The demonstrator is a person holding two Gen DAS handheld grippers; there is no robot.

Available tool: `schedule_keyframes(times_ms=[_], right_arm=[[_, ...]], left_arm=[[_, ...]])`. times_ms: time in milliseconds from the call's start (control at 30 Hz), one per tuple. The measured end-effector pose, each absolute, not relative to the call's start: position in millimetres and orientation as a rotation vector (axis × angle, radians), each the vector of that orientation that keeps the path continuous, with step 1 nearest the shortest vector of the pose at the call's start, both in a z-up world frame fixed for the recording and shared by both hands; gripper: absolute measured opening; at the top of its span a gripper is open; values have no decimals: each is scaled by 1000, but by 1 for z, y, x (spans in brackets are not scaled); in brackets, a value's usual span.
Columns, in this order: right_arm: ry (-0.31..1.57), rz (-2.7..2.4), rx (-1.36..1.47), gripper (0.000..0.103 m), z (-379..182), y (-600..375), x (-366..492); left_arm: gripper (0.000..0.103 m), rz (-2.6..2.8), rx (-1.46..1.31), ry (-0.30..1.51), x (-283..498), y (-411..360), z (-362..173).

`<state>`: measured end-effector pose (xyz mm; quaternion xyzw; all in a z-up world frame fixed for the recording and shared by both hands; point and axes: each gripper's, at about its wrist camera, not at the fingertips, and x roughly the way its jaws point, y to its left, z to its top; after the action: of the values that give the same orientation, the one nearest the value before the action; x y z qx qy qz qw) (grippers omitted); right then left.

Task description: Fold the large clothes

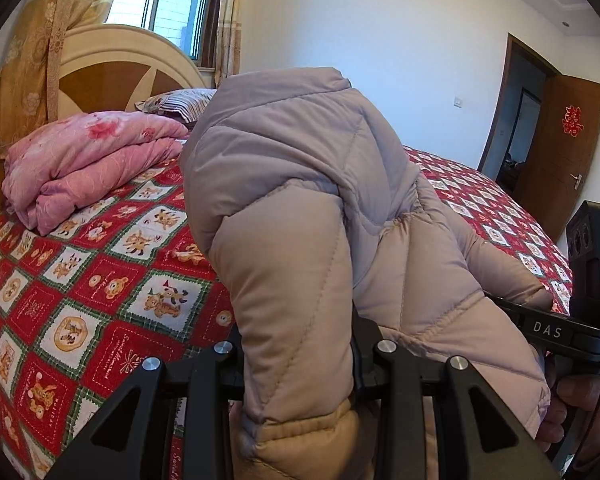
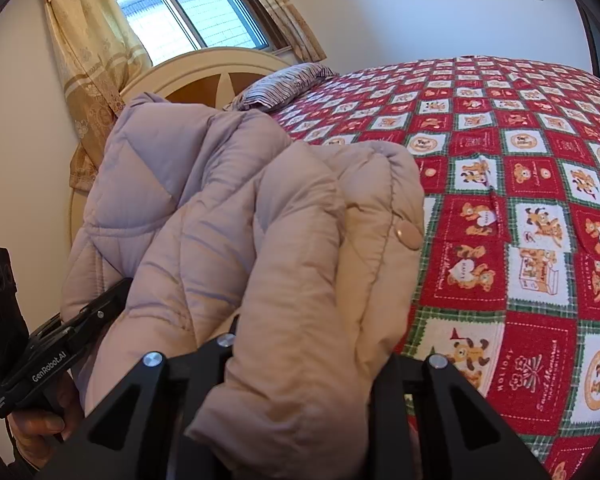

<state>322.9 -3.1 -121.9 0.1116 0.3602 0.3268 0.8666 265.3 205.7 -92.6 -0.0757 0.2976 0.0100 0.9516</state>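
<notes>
A large padded beige-mauve jacket [image 1: 300,200] hangs bunched above the bed, one thick fold held in each gripper. My left gripper [image 1: 300,344] is shut on a quilted fold that bulges out between its jaws and hides the fingertips. My right gripper [image 2: 304,352] is shut on another fold of the jacket [image 2: 228,208], near a snap button. The two grippers are close together: the right gripper [image 1: 548,330] shows at the right edge of the left wrist view, and the left gripper [image 2: 80,320] at the left edge of the right wrist view. The jacket's lower part is out of sight.
The bed carries a red, white and green bear-patterned cover [image 1: 100,300]. A folded pink quilt [image 1: 84,160] and a striped pillow [image 1: 180,102] lie by the round headboard [image 2: 204,76]. A brown door [image 1: 560,152] stands open on the right. A hand [image 2: 40,424] holds each gripper.
</notes>
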Motion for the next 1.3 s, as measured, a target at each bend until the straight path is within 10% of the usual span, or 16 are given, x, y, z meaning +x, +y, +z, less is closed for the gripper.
schedule_keyframes(times_ms=[333, 1300], right_arm=[[769, 666, 171, 26, -130, 18, 328], [804, 502, 93, 46, -166, 35, 330]], left_arm=[[35, 35, -166, 632, 275, 223, -113], [95, 174, -213, 679, 286, 249, -157]])
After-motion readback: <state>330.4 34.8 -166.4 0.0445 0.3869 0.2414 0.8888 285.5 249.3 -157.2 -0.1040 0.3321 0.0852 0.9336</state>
